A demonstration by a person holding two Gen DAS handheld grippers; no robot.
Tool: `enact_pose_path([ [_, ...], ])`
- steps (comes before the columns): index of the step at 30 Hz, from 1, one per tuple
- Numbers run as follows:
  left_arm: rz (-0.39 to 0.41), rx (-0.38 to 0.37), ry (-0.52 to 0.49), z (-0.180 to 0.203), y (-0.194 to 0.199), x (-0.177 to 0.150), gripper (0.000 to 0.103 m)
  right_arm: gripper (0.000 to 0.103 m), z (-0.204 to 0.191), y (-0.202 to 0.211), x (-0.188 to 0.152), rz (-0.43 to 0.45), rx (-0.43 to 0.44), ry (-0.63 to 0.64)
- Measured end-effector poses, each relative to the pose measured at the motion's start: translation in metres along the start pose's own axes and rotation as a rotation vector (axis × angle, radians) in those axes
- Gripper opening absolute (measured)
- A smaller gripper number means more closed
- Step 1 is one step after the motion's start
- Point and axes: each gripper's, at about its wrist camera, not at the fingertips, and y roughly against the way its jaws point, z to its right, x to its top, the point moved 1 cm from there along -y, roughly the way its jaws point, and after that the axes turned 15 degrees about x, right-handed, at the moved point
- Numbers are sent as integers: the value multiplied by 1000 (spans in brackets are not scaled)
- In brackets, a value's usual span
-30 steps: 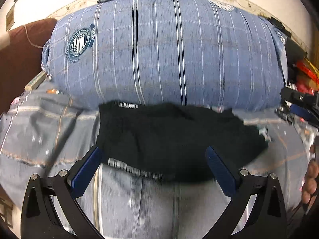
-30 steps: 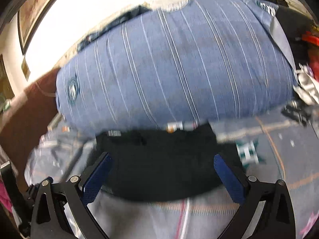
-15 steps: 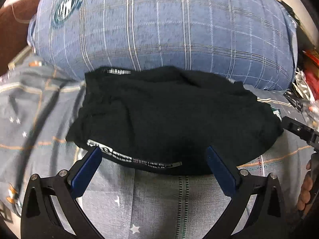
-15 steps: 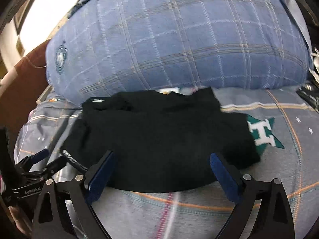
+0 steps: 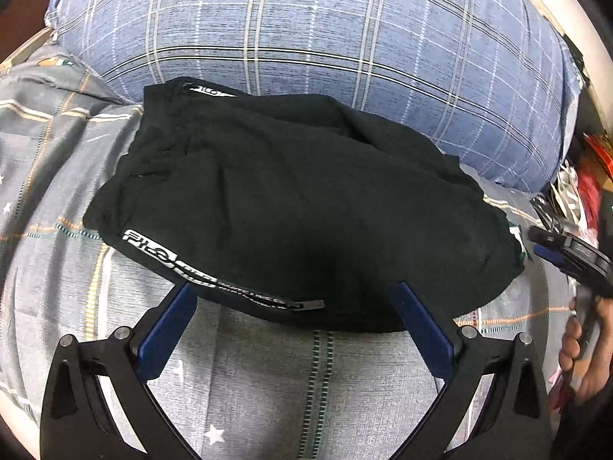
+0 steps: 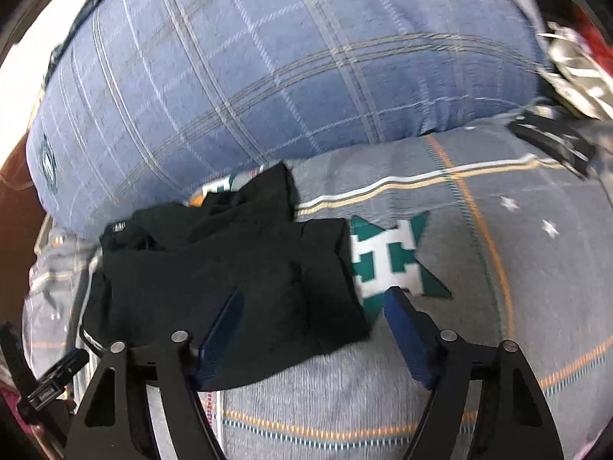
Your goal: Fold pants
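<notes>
Black pants (image 5: 299, 211) lie bunched on the grey bedsheet (image 5: 268, 391), a white printed stripe along their near left edge. My left gripper (image 5: 293, 299) is open, its blue fingers astride the pants' near edge, nothing held. In the right wrist view the pants (image 6: 230, 280) lie left of centre. My right gripper (image 6: 316, 303) is open over the pants' right edge, the left finger above the cloth, the right finger above a green and white emblem (image 6: 387, 260) on the sheet.
A big blue plaid pillow (image 5: 325, 30) lies right behind the pants, also in the right wrist view (image 6: 268, 65). Clutter sits at the far right (image 5: 586, 191). The right gripper and its hand show at the left view's right edge (image 5: 574, 257).
Both grippers have moved forward and down toward the pants, which now fill more of each view. The right gripper has swung to the pants' right edge and its fingers have come closer together.
</notes>
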Motion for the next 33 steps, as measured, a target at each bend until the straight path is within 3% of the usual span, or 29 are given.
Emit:
enact_pose_path([
  [2, -14, -1, -13, 4, -6, -1, 103, 67, 4, -12, -3, -26, -36, 10],
  [4, -42, 3, -12, 5, -13, -2, 98, 47, 4, -22, -9, -64, -66, 15],
  [7, -87, 0, -16, 11, -21, -1, 92, 31, -8, -26, -16, -88, -135, 108],
  [10, -101, 38, -40, 20, -23, -3, 88, 7, -9, -19, -21, -88, -99, 108],
  [13, -118, 62, -46, 25, -30, -2, 81, 7, -12, -1, -23, -67, -62, 107],
  [16, -138, 69, -27, 19, -38, 1, 57, 7, -18, 12, -24, -54, -58, 136],
  [17, -143, 81, -17, 16, -41, 1, 41, 7, -17, 11, -25, -59, -73, 136],
  [18, -138, 74, -5, 12, -42, 2, 36, 7, -16, 6, -25, -75, -90, 138],
  [19, -137, 44, 2, 11, -40, 3, 28, 7, -14, -1, -27, -106, -103, 141],
  [20, -146, 10, 8, 9, -37, 2, 9, 7, -14, -5, -30, -132, -117, 151],
  [21, -142, -16, 19, 7, -28, 3, 1, 6, -15, -4, -33, -140, -128, 162],
  [23, -88, 17, 13, 5, -9, 3, 0, 6, -20, 7, -34, -122, -151, 194],
  [26, -38, -19, -8, 1, 13, 4, 0, 6, -17, 21, -38, -104, -136, 188],
  [28, -51, -7, -19, -3, 9, 5, 0, 7, -12, 18, -41, -120, -107, 180],
  [30, -90, -26, 54, -22, -1, 10, 6, 13, -12, 17, -40, -107, -60, 157],
  [31, -108, -35, 80, -31, -6, 12, 13, 40, -12, 16, -39, -102, -49, 141],
  [32, -126, -39, 117, -43, -10, 14, 41, 61, -12, 16, -37, -93, -33, 122],
  [33, -130, -37, 179, -60, -14, 15, 75, 94, -11, 17, -35, -76, -17, 99],
])
